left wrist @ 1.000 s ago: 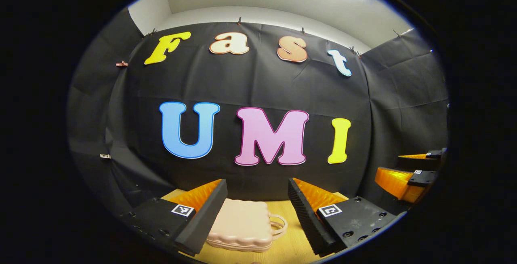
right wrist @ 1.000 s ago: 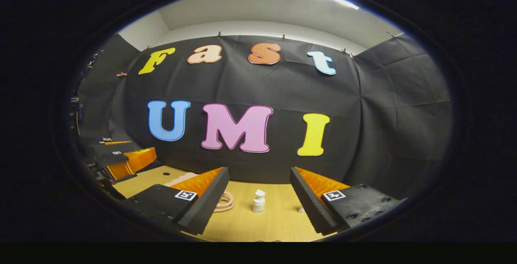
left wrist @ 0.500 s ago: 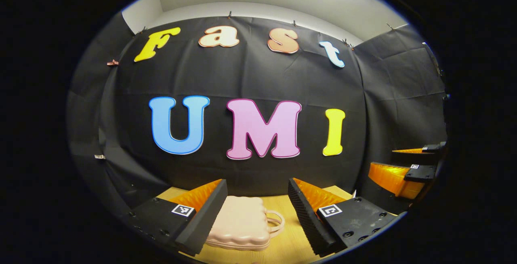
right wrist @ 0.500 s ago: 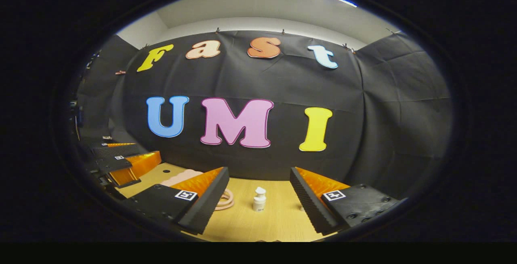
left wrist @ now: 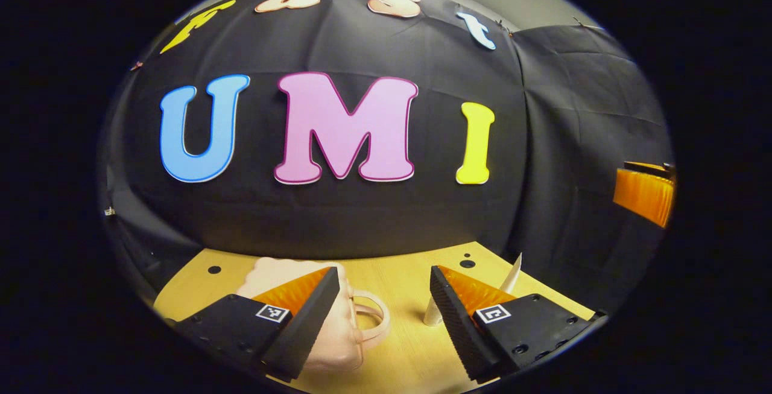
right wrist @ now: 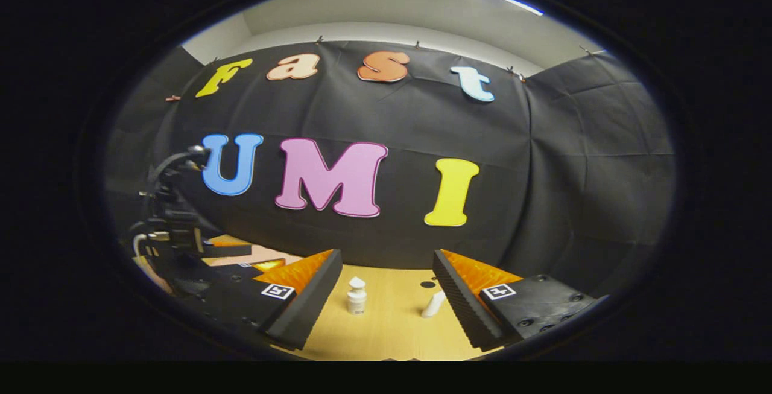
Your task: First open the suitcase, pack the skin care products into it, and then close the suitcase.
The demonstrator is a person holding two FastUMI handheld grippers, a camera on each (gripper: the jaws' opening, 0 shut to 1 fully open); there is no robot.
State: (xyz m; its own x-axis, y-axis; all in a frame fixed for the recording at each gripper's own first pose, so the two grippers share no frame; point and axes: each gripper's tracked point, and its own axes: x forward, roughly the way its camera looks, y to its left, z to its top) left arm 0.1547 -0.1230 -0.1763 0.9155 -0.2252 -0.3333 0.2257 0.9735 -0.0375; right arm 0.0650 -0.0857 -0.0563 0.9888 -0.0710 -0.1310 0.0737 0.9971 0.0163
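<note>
Pink ribbed hard-shell suitcase (left wrist: 283, 273) with looped handle is seen lying shut on the pale wooden bench (left wrist: 398, 346), partly behind the left tongs (left wrist: 381, 297). Beside the suitcase's handle, a small white pump bottle (right wrist: 356, 296) stands upright between the right tongs (right wrist: 384, 288). Both tongs are held wide apart, gripping nothing.

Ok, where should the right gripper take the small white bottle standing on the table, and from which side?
Grip the white bottle across its straight body, below the narrower cap, coming in level from the front. It stands upright on the table, and the right gripper is already open toward it.
</note>
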